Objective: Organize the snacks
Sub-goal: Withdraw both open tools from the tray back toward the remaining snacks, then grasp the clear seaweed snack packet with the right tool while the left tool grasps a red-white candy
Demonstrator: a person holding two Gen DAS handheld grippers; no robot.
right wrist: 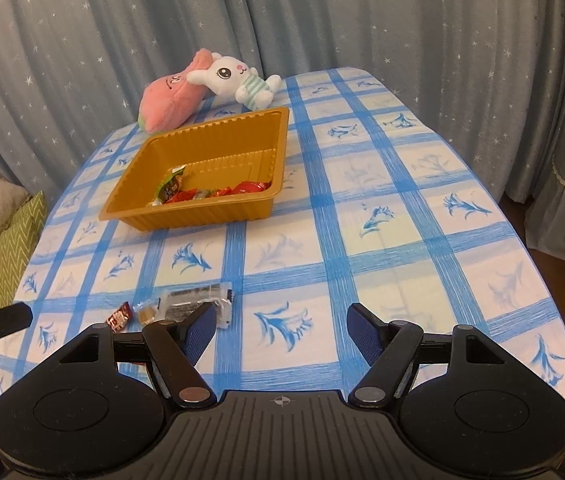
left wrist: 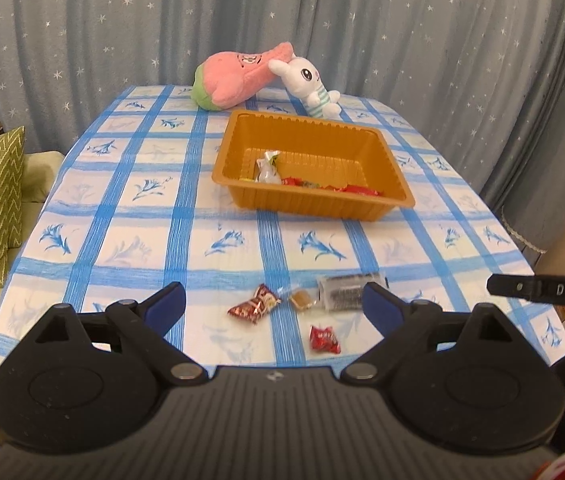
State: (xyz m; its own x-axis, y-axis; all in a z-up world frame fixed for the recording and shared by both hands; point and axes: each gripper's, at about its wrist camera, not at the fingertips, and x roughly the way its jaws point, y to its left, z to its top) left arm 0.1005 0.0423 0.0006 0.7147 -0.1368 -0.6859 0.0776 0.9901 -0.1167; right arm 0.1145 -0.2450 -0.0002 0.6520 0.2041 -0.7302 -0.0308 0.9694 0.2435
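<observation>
A table under a blue-and-white checked cloth with flower prints (left wrist: 154, 216) stands before grey star-dotted curtains (left wrist: 82, 20). Nearest, the left gripper (left wrist: 273, 300) hangs with fingers spread wide and released over four loose snacks: a small red wrapper (left wrist: 324, 339) at 5 o'clock, a red patterned packet (left wrist: 254, 304), a clear-wrapped tan candy (left wrist: 300, 300) and a clear dark-filled pack (left wrist: 342, 290) at 1 o'clock. The right gripper (right wrist: 281, 332) is likewise released, empty. Farther, at 12 o'clock, a rectangular orange plastic tray (left wrist: 386, 148) holds several wrapped snacks. Beyond lie a pink plush (left wrist: 234, 76) and a white bunny plush (left wrist: 308, 80).
</observation>
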